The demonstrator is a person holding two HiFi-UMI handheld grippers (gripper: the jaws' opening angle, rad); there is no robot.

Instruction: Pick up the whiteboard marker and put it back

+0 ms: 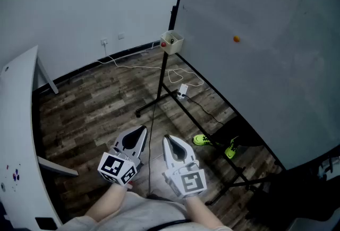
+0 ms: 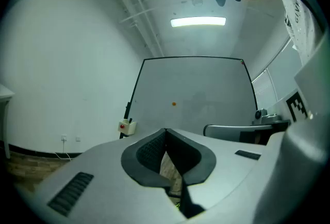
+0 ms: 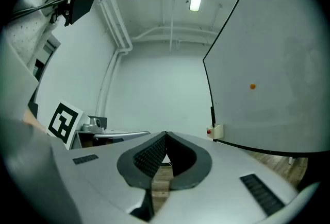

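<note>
- The left tool [image 1: 142, 130] and right tool [image 1: 167, 138] are held over the wooden floor [image 1: 101, 102], each with its jaws closed together on nothing.
- The whiteboard marker cannot be made out; something red is seen in the box [image 1: 172, 41] at the whiteboard's [image 1: 255, 65] edge.

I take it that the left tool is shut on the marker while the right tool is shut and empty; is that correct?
Not quite: the left tool is shut on nothing. The left gripper view shows its jaws pressed together with no marker between them. The right tool is shut and empty, as you said.
</note>
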